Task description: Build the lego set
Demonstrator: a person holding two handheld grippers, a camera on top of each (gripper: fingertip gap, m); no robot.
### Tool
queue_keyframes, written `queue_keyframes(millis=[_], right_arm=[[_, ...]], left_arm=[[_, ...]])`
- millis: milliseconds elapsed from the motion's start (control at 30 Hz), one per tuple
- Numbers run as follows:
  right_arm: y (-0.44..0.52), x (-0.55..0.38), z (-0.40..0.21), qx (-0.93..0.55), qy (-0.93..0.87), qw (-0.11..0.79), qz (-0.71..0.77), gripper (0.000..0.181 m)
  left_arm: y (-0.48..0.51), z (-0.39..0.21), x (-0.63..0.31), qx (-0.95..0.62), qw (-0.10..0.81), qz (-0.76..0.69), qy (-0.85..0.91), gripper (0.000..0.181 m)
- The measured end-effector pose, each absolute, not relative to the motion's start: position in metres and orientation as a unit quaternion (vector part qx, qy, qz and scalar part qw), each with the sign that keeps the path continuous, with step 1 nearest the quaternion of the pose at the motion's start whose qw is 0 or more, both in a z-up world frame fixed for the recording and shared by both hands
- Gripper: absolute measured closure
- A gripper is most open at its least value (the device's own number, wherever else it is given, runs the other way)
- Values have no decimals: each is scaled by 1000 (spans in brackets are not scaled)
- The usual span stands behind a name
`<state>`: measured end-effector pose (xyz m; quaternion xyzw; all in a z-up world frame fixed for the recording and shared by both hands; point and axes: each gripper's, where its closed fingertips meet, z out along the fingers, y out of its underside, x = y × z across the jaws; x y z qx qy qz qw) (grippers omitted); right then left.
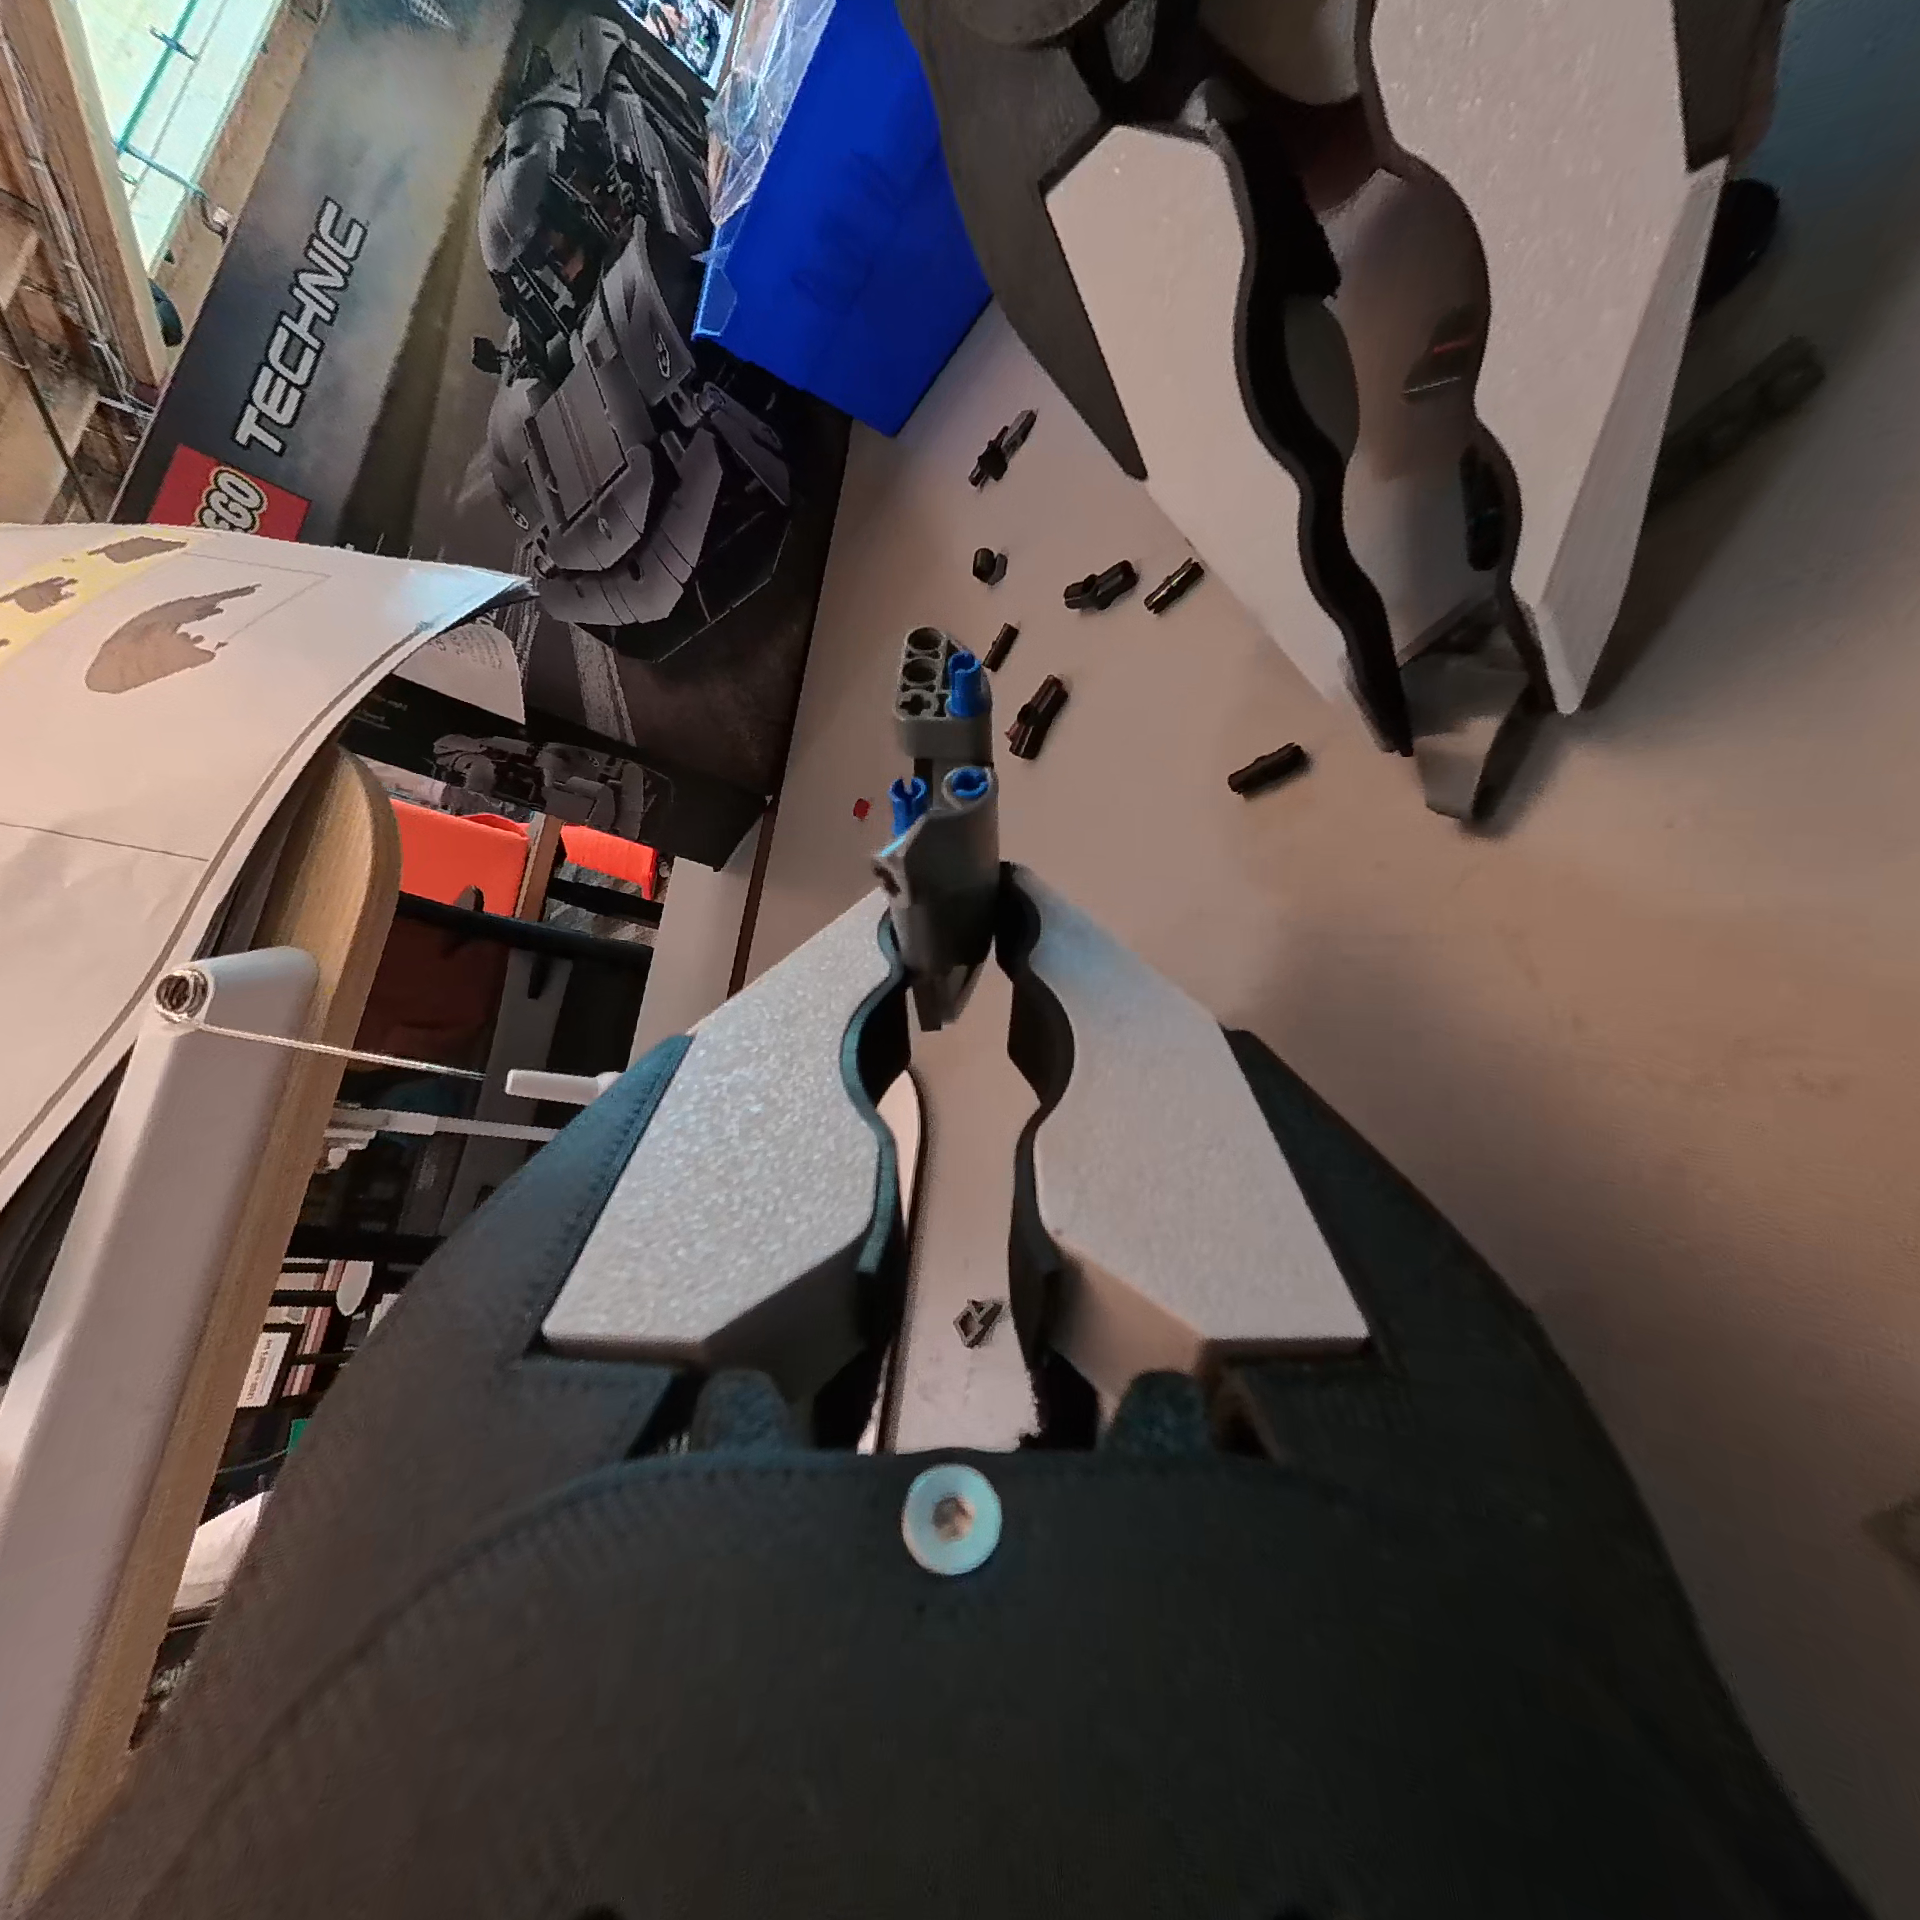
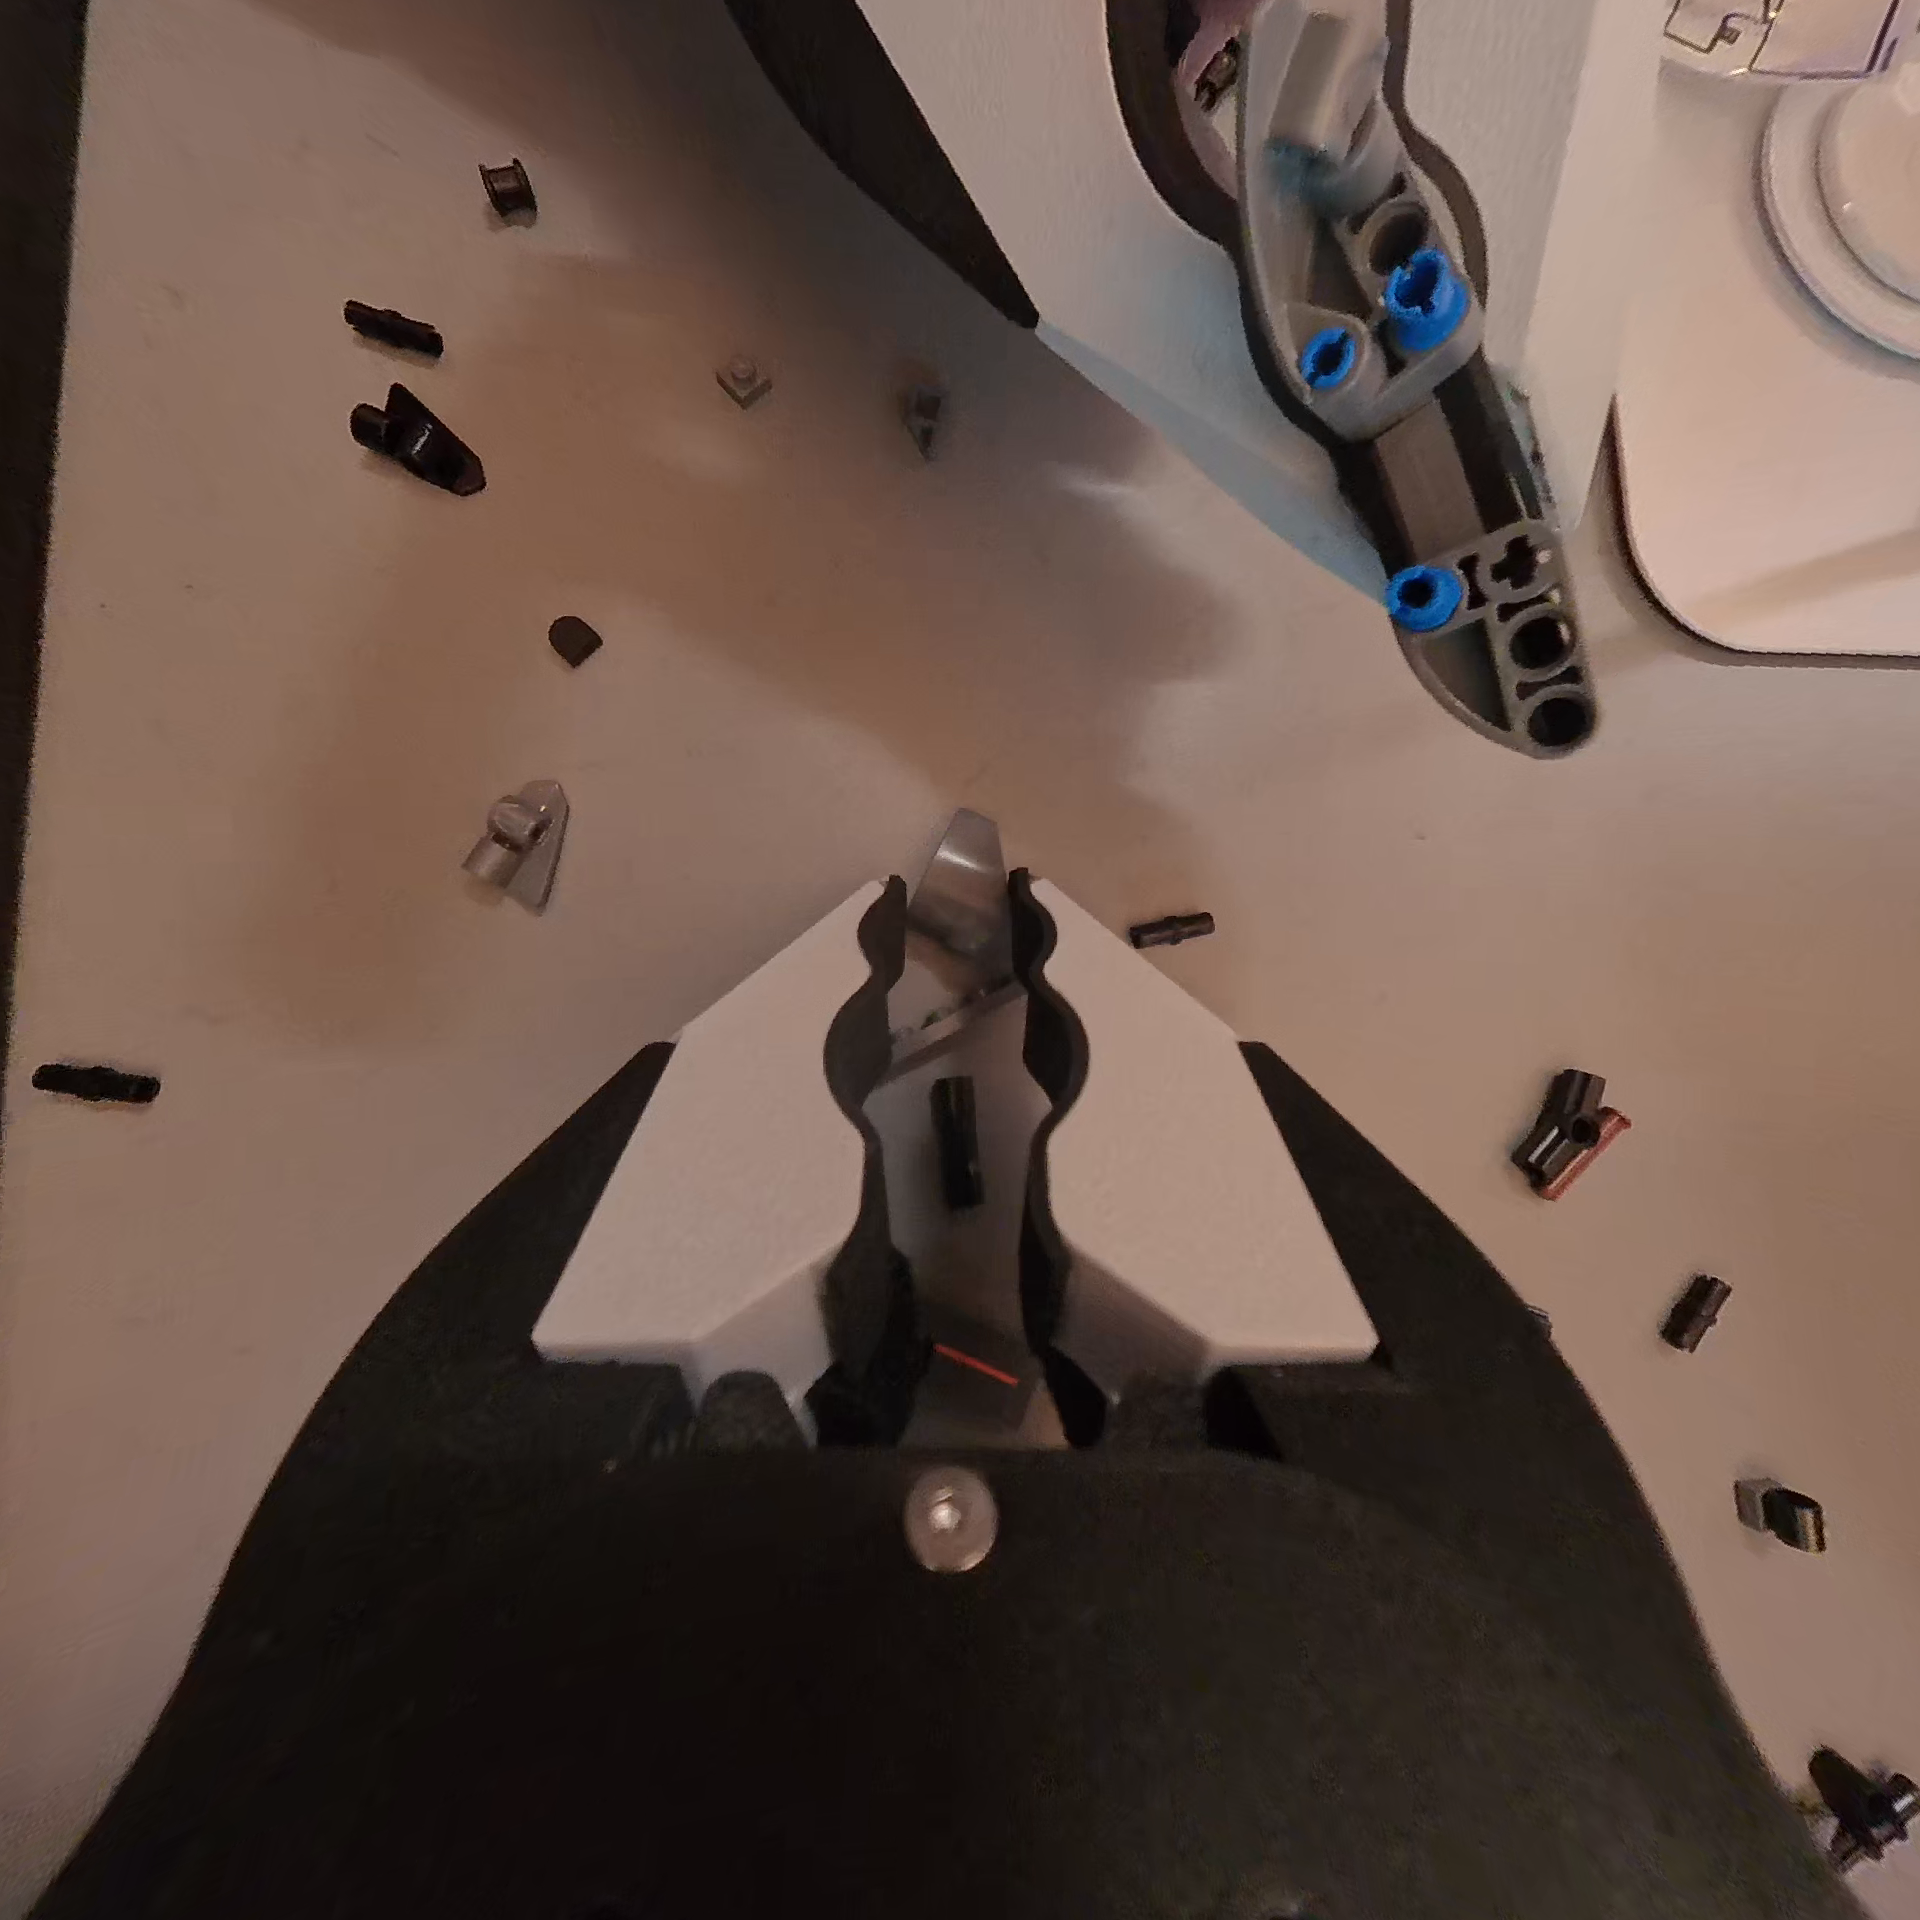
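Two grippers | left fingers (image 1: pixel 1023 914) pinching grey beam assembly (image 1: pixel 940 800) | right fingers (image 2: pixel 1023 914) pinching grey panel (image 2: pixel 961 904)

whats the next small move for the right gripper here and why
Probably carry the right gripper up toward the grey beam assembly held in the left gripper. The right one is shut on a small grey piece, the assembly shows bare blue pins and open holes facing it, and the two are still apart. Which hole it fits I cannot tell.
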<state>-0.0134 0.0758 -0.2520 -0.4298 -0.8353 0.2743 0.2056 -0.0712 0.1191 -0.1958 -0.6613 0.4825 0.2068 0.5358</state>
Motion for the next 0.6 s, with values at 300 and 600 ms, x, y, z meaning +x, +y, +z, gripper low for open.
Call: queue_keyframes(millis=[300,600], right_arm=[[79,-14,-245,-431,-828,219,282,163],[73,-13,-250,-424,-835,206,282,163]], left_arm=[[119,-197,-70,-664,535,199,483,171],[119,-199,-70,-667,532,195,483,171]])
